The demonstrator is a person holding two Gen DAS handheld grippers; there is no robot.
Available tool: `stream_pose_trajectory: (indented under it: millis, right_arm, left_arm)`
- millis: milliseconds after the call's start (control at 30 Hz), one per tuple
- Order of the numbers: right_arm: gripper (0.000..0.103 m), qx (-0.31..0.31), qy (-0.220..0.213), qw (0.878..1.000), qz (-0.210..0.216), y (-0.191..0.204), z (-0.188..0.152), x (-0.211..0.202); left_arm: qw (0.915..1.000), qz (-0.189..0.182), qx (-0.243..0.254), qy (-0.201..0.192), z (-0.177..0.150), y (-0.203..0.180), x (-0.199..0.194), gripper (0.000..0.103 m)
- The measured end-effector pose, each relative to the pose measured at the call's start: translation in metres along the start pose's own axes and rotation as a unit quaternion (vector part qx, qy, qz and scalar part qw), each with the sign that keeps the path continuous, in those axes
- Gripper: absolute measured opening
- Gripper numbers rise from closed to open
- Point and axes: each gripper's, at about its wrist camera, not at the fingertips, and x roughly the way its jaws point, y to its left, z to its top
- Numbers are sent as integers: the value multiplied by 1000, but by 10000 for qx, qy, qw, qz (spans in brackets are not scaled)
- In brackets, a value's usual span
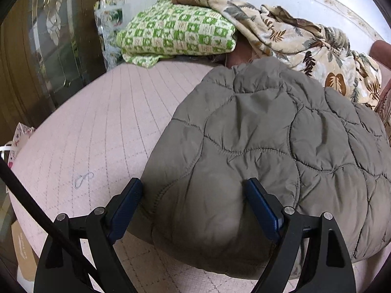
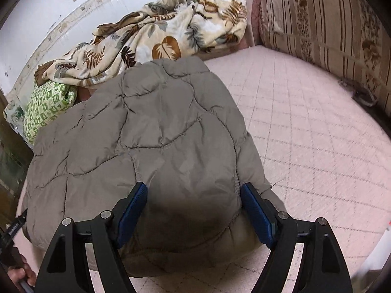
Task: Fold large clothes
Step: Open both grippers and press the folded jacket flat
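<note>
A grey-brown quilted puffer jacket (image 1: 268,146) lies folded into a thick bundle on the pink quilted bed (image 1: 97,127). It also shows in the right wrist view (image 2: 151,131). My left gripper (image 1: 194,190) is open, its jaws straddling the bundle's near left edge. My right gripper (image 2: 193,193) is open, its jaws straddling the bundle's near right edge. Neither jaw pair is pressed shut on the fabric.
A leaf-print blanket (image 2: 151,39) and a green-checked folded cloth (image 1: 178,34) lie at the back by the white wall. A striped cushion (image 2: 325,22) stands at the right. A dark wooden cabinet (image 1: 36,48) stands left of the bed.
</note>
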Motion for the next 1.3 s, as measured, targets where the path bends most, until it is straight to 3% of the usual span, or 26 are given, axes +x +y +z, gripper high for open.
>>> stream_pose_trajectory:
  millis: [167,333,600,800,1100,1300]
  right_arm:
    - [84,-300,-804,9962,-152,13,2,-29]
    - [84,-781,-1187,9897,176,39,-3,-42]
    - [84,-1569,-999,9816,421,78,-17,-29]
    - [84,-1838,-733,9790,488,87,-27,-20]
    - [84,-1695,-405,9830,573,84,-29,-9]
    - [84,-1693,-530,9827,540,83,-30,-16]
  left_arm:
    - [9995,-4,11,-305,1,-1,-12,86]
    - [9982,-7,205,-557,1,-11,-20,86]
    - [9964,-41,635,-555,-1,-31,-18,86]
    - [9966,-43,690,-458,-2,-35,-12,86]
    - [9962,-24,729,-466,-3,-37,-12,86]
    - [9960,-19,740,-492,-4,-39,-13,86]
